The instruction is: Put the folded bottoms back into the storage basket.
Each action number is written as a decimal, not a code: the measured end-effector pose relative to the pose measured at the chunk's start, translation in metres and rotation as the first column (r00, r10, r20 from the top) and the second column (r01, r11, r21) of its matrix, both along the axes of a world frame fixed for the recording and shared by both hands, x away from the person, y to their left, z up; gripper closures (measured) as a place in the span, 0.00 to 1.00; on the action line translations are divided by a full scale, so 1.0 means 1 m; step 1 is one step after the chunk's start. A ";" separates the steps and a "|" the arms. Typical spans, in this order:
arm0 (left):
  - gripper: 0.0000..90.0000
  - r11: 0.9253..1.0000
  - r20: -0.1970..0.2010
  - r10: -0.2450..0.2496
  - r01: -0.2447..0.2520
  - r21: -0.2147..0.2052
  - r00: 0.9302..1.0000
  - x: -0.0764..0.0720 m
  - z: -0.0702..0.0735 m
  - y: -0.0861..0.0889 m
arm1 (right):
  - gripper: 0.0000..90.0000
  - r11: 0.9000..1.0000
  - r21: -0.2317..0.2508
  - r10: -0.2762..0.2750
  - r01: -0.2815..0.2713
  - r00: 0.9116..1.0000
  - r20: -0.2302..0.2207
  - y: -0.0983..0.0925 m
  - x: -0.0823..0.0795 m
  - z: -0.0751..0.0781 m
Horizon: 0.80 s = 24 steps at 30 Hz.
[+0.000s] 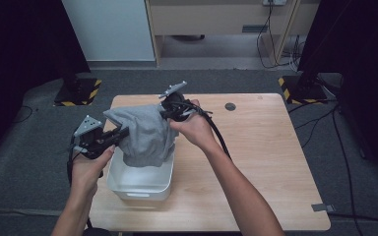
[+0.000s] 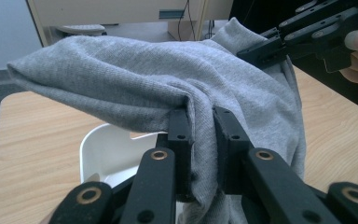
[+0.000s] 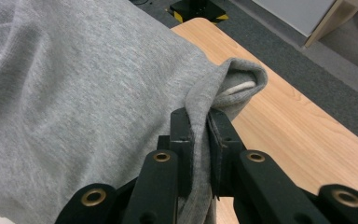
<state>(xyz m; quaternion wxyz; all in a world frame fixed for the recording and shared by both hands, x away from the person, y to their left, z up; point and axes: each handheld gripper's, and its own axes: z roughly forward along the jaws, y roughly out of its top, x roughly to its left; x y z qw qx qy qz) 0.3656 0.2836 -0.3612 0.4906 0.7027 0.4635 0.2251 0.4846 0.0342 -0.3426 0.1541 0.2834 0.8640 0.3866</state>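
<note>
Dark room w/ grey carpet; a light wood-grain table (image 1: 256, 162) w/ rounded corners fills the middle of the high view, a small dark round cap (image 1: 230, 106) set into its top at approx 1 o'clock from centre.

Grey knit garment (image 1: 145, 132), soft jersey, fine ribbed weave, hangs bunched above a white plastic bin (image 1: 140, 184), held up at two points. It drapes over the bin's far half, so the bin's back rim and most of its inside are hidden; its lower hem sags into the bin and can't be made out there. A pale patch, maybe a label, peeks from a rolled fold in the right gripper view, too small to read.

Left gripper (image 2: 200, 126), at approx 9 o'clock of the cloth, has its black jaws narrow, pinching a fold of fabric betw. the pads. Right gripper (image 3: 199, 126), at approx 1 o'clock of the cloth, likewise clamps a thin ridge of the fabric near a rolled edge. In the high view its jaw tips are buried behind cloth.

Bin: smooth, rounded corners, a handle slot in the near wall. Both forearms are cut off at the bottom edge of the high view.
</note>
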 end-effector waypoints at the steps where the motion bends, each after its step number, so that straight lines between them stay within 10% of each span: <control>1: 0.87 1.000 -0.004 0.001 -0.001 0.002 1.000 -0.001 -0.002 0.002 | 0.91 1.000 0.008 0.000 0.000 1.000 -0.008 -0.001 -0.001 -0.002; 24: 0.87 1.000 -0.049 0.024 -0.024 0.002 0.999 -0.005 -0.022 0.019 | 0.91 0.999 0.031 0.016 -0.015 1.000 -0.021 -0.009 -0.010 -0.016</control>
